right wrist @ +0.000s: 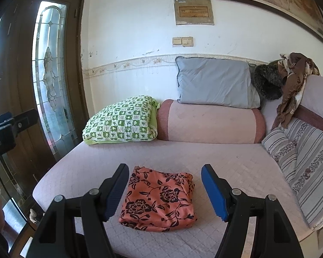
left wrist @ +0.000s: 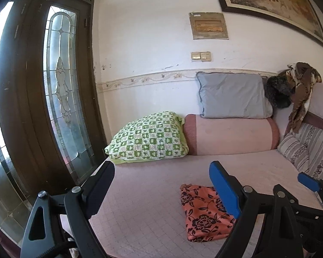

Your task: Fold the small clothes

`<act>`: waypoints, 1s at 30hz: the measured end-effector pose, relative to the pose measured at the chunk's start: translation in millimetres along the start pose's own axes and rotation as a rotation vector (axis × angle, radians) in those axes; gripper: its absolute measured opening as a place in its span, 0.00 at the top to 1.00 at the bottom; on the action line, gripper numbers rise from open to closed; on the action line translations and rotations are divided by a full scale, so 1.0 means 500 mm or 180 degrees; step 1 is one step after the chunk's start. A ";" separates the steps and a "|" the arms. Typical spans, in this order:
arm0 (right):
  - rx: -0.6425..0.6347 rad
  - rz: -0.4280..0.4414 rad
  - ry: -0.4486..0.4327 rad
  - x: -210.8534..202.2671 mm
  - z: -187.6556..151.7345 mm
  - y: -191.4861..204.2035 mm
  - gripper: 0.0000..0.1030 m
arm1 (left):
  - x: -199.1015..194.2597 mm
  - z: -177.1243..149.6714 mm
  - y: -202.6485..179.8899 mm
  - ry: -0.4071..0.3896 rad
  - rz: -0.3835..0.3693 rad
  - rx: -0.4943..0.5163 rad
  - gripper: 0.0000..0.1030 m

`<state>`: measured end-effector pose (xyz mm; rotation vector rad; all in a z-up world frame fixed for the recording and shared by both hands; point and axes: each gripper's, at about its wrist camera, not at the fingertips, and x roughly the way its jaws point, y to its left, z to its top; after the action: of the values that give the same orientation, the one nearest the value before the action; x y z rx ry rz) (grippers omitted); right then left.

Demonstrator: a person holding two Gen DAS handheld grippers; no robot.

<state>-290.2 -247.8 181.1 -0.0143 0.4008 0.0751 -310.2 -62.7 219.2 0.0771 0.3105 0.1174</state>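
An orange cloth with black flowers (right wrist: 159, 197) lies folded into a small packet on the pink quilted bed cover (right wrist: 236, 163). My right gripper (right wrist: 164, 190) is open and empty, held above the bed with its fingers on either side of the cloth. In the left wrist view the same cloth (left wrist: 204, 212) lies to the right, partly behind the blue finger. My left gripper (left wrist: 161, 188) is open and empty, above the bed to the left of the cloth. The right gripper's blue tip (left wrist: 308, 181) shows at the far right.
A green checked pillow (right wrist: 122, 121), a pink bolster (right wrist: 211, 122) and a grey pillow (right wrist: 215, 81) stand at the back by the wall. Striped cushions (right wrist: 301, 161) and a brown garment (right wrist: 292, 86) line the right side. A wooden door with glass (right wrist: 49, 81) is at the left, past the bed's edge.
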 end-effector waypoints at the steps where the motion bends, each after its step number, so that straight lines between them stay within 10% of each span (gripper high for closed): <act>1: -0.0005 -0.0004 0.0001 0.001 0.001 0.000 0.29 | -0.002 0.001 0.001 -0.0008 -0.0017 -0.0001 0.13; 30: -0.0056 -0.0104 0.0065 0.036 0.011 0.023 0.29 | 0.014 0.005 0.020 -0.0041 -0.0103 -0.0038 0.13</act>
<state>-272.4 -235.1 179.3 -0.0391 0.4202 0.0463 -303.9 -51.8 220.2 0.0610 0.2982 0.0865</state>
